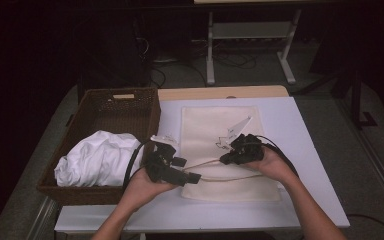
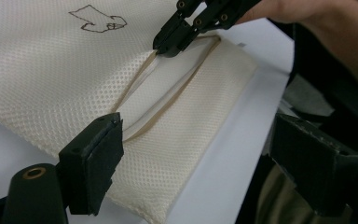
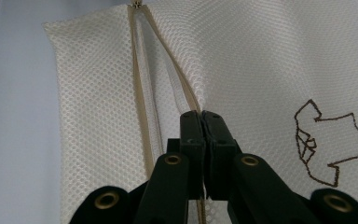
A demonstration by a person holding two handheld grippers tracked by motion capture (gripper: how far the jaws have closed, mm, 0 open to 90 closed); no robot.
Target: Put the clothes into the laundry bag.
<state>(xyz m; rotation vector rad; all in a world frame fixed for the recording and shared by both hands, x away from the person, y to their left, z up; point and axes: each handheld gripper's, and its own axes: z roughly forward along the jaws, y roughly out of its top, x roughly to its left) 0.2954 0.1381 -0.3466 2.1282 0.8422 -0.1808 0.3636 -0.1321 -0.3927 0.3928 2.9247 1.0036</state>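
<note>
A cream mesh bag [image 1: 220,130] lies flat on the white table [image 1: 300,150], its zipper opening [image 2: 168,88] gaping along the near edge. My right gripper [image 1: 226,159] [image 3: 201,116] is shut on one lip of that opening and holds the mesh pinched between its pads. The left gripper view looks across at my right gripper [image 2: 168,44] on the zipper tape. My left gripper [image 1: 190,175] [image 2: 200,154] hovers open over the bag's near left corner, with nothing between its pads. The zipper slider [image 3: 135,4] sits at the far end of the opening. A brown shirt outline [image 3: 328,140] is stitched on the bag.
A dark wicker basket [image 1: 120,100] stands at the table's left edge with a crumpled white cloth [image 1: 97,157] in it. Bare table runs to the right of the bag and along the front. Table legs and cables stand on the floor behind.
</note>
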